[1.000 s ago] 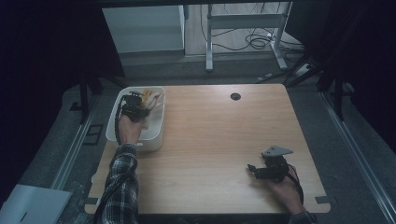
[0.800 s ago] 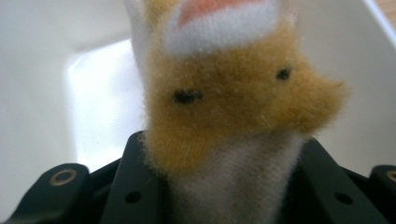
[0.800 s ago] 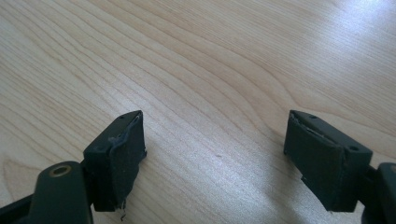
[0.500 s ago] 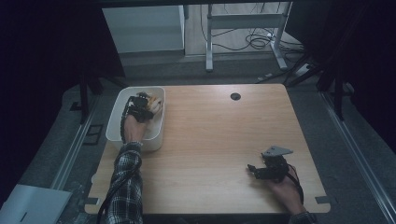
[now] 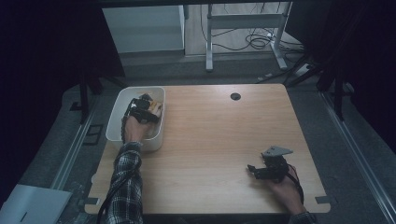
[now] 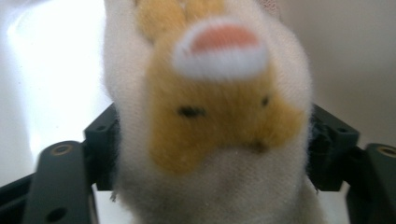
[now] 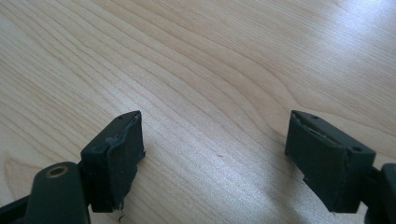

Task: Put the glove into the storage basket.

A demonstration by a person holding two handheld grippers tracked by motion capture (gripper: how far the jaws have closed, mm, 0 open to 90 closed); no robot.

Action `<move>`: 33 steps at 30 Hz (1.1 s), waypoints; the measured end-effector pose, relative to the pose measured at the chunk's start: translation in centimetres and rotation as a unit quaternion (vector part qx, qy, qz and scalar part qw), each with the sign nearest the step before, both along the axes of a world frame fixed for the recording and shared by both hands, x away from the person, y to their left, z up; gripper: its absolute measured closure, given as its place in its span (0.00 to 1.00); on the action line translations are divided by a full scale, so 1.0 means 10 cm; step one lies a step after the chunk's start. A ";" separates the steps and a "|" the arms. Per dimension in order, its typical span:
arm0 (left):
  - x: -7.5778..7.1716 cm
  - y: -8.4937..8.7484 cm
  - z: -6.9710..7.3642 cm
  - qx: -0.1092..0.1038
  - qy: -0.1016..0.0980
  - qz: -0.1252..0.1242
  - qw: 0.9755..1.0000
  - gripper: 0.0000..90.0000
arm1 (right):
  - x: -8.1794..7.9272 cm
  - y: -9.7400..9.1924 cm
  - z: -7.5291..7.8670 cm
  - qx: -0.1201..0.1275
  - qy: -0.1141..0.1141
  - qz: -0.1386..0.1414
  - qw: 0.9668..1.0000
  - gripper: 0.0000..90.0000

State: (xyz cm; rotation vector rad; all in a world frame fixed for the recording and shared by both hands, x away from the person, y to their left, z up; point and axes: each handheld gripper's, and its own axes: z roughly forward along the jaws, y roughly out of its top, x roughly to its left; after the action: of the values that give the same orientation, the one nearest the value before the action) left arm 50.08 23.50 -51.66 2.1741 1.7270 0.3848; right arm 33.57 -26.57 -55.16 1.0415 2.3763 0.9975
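The left gripper (image 6: 210, 154) has just been opening its jaws; a fuzzy white-and-tan plush toy (image 6: 210, 116) sits between them, filling the gap, whether gripped I cannot tell. The toy lies inside the smooth white rounded bin (image 5: 114, 122), close to its walls. Far from the bin, the right gripper (image 7: 215, 158) holds its jaws wide apart over bare woodgrain table (image 7: 210, 56)
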 end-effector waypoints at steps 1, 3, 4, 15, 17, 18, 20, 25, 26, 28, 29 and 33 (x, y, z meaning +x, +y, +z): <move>0.00 0.00 0.01 -0.004 0.000 -0.001 1.000 0.22 | 0.00 0.00 0.00 0.000 0.000 0.000 1.000 0.22; 0.00 0.00 0.02 -0.008 -0.002 0.001 1.000 0.17 | 0.00 0.00 0.00 0.000 0.000 0.000 1.000 0.22; -0.01 0.01 0.03 -0.010 -0.004 0.001 1.000 0.16 | 0.00 0.00 0.00 0.000 0.000 0.000 1.000 0.22; -0.07 0.07 0.15 -0.038 -0.029 0.012 0.999 0.16 | 0.00 0.00 0.00 0.000 0.000 0.000 1.000 0.22; -0.07 0.09 0.17 -0.041 -0.033 0.014 0.999 0.18 | 0.00 0.00 0.00 0.000 0.000 0.000 1.000 0.22; -0.08 0.10 0.17 -0.044 -0.033 0.015 0.998 0.18 | 0.00 0.00 0.00 0.000 0.000 0.000 1.000 0.22; -0.09 0.11 0.20 -0.048 -0.041 0.020 0.998 0.20 | 0.00 0.00 0.00 0.000 0.000 0.000 1.000 0.22; -0.10 0.14 0.24 -0.051 -0.044 0.031 0.997 0.27 | 0.00 0.00 0.00 0.000 0.000 0.000 1.000 0.22; -0.09 0.14 0.23 -0.042 -0.039 0.028 0.998 0.29 | 0.00 0.00 0.00 0.000 0.000 0.000 1.000 0.22; -0.09 0.14 0.21 -0.048 -0.030 0.023 0.998 0.42 | 0.00 0.00 0.00 0.000 0.000 0.000 1.000 0.22; -0.09 0.13 0.20 -0.050 -0.026 0.020 0.998 0.45 | 0.00 0.00 0.00 0.000 0.000 0.000 1.000 0.22; -0.07 0.12 0.16 -0.054 -0.009 0.017 0.998 0.54 | 0.00 0.00 0.00 0.000 0.000 0.000 1.000 0.22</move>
State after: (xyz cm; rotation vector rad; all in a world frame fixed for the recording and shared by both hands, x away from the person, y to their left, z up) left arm 49.35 24.67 -50.11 2.0625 1.7344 0.3115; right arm 33.57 -26.56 -55.15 1.0415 2.3766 0.9966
